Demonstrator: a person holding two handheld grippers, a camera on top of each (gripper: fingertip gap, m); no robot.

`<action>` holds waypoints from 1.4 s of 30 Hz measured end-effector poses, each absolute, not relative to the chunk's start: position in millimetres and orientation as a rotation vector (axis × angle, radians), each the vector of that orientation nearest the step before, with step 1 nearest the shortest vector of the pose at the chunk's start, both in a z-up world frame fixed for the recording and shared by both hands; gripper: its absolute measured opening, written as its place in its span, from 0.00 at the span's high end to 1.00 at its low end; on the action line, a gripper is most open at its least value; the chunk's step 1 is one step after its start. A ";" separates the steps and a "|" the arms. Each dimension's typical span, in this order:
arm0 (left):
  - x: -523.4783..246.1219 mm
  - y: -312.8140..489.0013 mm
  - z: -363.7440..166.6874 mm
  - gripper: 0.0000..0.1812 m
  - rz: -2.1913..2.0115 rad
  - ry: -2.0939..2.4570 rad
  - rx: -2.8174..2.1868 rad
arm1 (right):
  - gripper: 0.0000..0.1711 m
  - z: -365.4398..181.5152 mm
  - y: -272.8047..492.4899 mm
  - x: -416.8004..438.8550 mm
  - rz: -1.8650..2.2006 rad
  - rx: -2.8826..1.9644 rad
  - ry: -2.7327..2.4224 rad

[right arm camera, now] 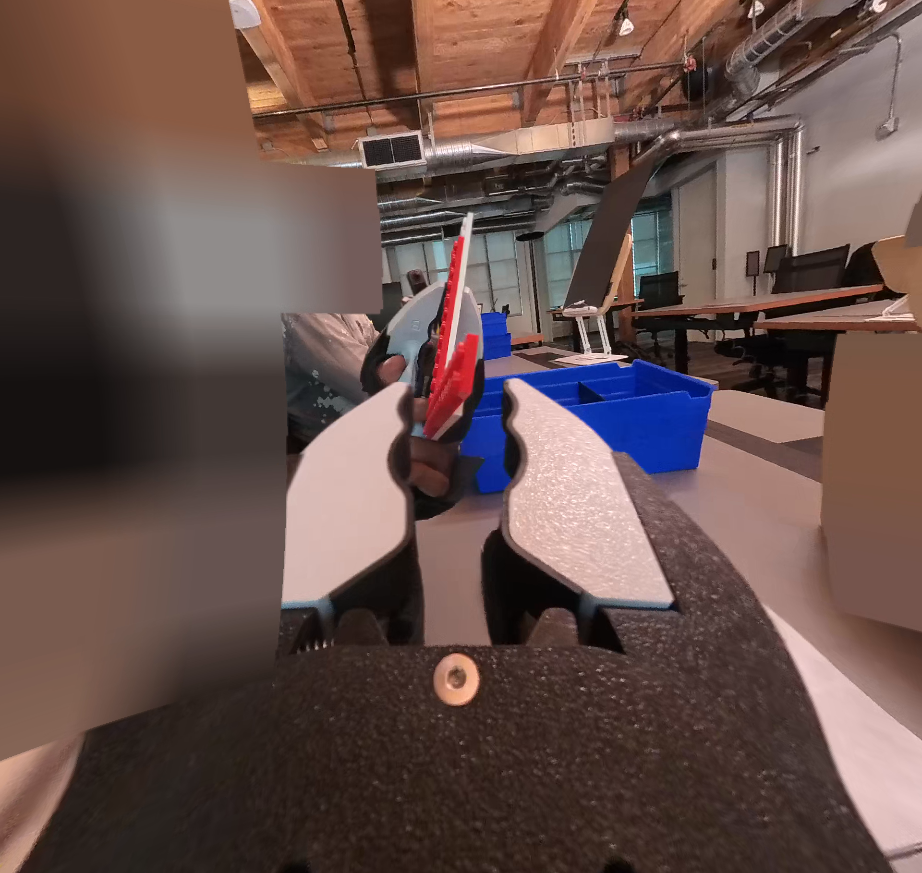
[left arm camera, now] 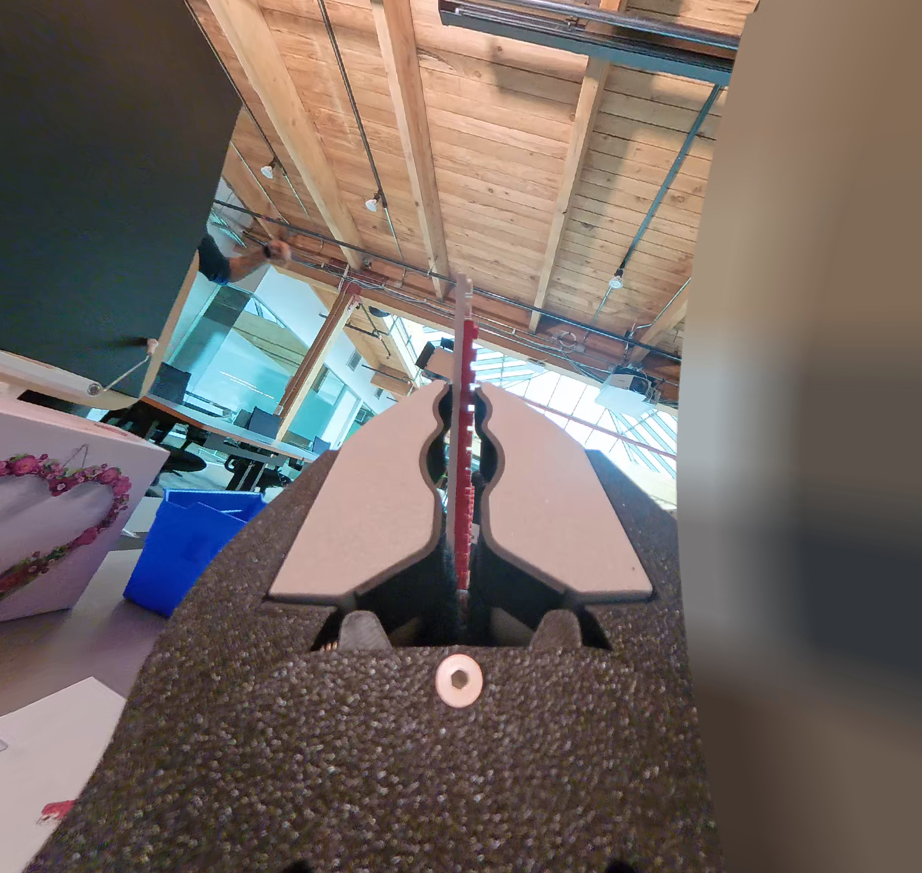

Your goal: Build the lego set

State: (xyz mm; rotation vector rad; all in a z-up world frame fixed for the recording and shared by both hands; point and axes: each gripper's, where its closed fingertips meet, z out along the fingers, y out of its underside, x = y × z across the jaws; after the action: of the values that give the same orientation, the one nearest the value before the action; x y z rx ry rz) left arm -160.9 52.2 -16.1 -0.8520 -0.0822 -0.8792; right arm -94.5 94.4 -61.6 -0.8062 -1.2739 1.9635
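My left gripper [left arm camera: 461,392] is shut on a flat lego assembly [left arm camera: 464,350]: a white plate with red plates on it, held edge-on and pointing up toward the ceiling. The same assembly [right arm camera: 456,290] shows in the right wrist view, held upright in the left gripper [right arm camera: 439,330], with a red plate [right arm camera: 451,390] sticking out at an angle near its lower end. My right gripper [right arm camera: 454,395] is open and empty, just in front of and below that assembly, above the grey table [right arm camera: 723,510].
A blue divided bin [right arm camera: 623,415] stands on the table behind the assembly; it also shows in the left wrist view [left arm camera: 189,544]. A white box with a flower heart picture [left arm camera: 55,510] stands at the left. White paper [left arm camera: 45,749] lies near the front left. The tips of one gripper are about 10 cm away from the tips of the other.
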 end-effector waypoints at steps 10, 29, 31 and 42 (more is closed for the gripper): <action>-140.8 60.0 -24.7 0.70 -0.524 0.195 -1.112 | 0.95 -30.4 94.5 -63.3 1.667 -0.444 -1.217; -73.1 86.1 -88.7 0.85 0.680 0.993 -1.383 | 0.95 -64.4 62.8 -64.5 0.780 -0.103 -1.690; -77.2 88.9 -84.4 0.92 0.735 0.925 -1.385 | 0.95 -67.3 65.7 -66.7 0.717 -0.097 -1.695; -74.7 93.1 -88.7 0.93 0.889 0.983 -1.306 | 0.95 -79.8 61.6 -71.7 0.569 -0.038 -1.724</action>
State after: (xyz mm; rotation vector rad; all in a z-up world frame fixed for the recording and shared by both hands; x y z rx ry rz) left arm -74.7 93.1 -88.7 -1.3064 0.9831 0.8892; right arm -71.7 61.6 -79.8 -0.0379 -1.7240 0.5694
